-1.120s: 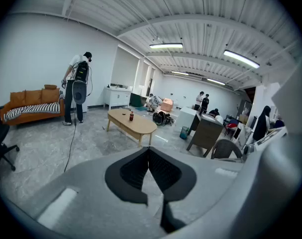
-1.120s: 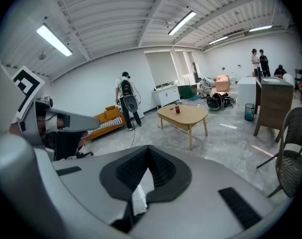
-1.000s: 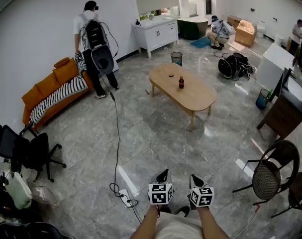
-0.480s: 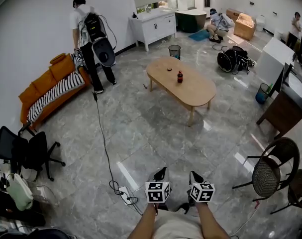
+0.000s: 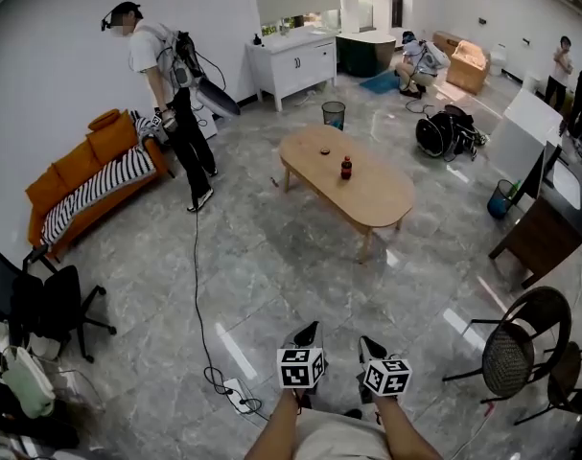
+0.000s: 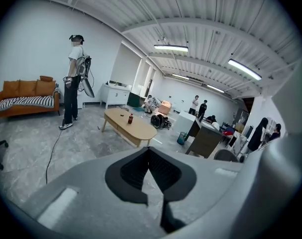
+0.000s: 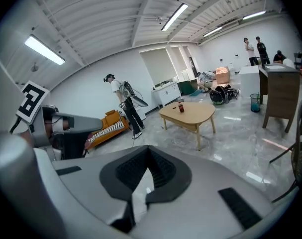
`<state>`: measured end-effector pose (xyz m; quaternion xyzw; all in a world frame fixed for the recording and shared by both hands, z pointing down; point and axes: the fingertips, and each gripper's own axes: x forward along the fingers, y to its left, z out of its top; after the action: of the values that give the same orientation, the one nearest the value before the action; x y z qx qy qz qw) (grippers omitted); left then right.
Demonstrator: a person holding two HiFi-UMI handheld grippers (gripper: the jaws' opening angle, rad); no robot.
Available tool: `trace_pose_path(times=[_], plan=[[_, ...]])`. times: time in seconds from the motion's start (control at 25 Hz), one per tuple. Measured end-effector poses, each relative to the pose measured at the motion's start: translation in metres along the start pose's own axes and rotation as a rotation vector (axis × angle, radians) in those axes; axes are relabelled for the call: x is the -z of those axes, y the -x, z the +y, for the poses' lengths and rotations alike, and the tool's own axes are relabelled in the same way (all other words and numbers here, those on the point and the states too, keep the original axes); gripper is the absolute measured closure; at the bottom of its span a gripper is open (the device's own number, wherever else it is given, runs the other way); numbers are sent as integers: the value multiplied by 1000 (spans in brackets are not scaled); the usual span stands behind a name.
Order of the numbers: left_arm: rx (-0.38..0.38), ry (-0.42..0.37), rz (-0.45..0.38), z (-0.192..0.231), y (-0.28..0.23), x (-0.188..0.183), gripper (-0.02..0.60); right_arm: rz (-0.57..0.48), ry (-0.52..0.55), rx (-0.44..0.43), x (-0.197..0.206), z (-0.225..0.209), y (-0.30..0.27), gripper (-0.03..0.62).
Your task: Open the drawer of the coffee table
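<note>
Head view | oval pale-wood coffee table (image 5: 353,185) (smooth top, slim legs) stood far off on glossy grey stone-tiled floor (image 5: 271,276), well apart from both grippers, dark bottle (image 5: 346,168) on it | left gripper (image 5: 310,332) and right gripper (image 5: 365,345) clenched, grasping nothing | backpacked person (image 5: 166,84) far left had turned side-on since a second earlier.

Person in white shirt with black backpack (image 5: 161,75) turning from back-on to side-on, leaning toward the orange sofa with striped cushion (image 5: 80,175), dark rounded gear on the backpack (image 5: 217,97) swinging out toward the white cabinet (image 5: 295,60), black floor cable (image 5: 198,286) shifting leftward.
</note>
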<state>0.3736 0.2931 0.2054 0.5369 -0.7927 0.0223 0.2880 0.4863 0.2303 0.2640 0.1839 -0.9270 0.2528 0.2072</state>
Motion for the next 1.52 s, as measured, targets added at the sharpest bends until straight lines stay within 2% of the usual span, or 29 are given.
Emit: trace_pose_path(times=[0.2,0.64,0.92,1.12,1.32,1.52], plan=[[14,14,-17,28,-19,-20,571,-1,23,19,-13,5,-29,579],[36,-46,5,95,-52,-61,571,6,21,58,-31,29,-99,579],[82,-64,18,131,-61,-74,571,-38,-5,106,-50,38,-138,579],[76,-19,19,160,-55,-70,571,-44,8,141,-53,49,-150,579],[93,-19,21,180,-48,-71,571,-47,0,167,-58,57,-165,579],[66,9,10,201,-51,-77,571,-31,6,177,-61,60,-180,579]])
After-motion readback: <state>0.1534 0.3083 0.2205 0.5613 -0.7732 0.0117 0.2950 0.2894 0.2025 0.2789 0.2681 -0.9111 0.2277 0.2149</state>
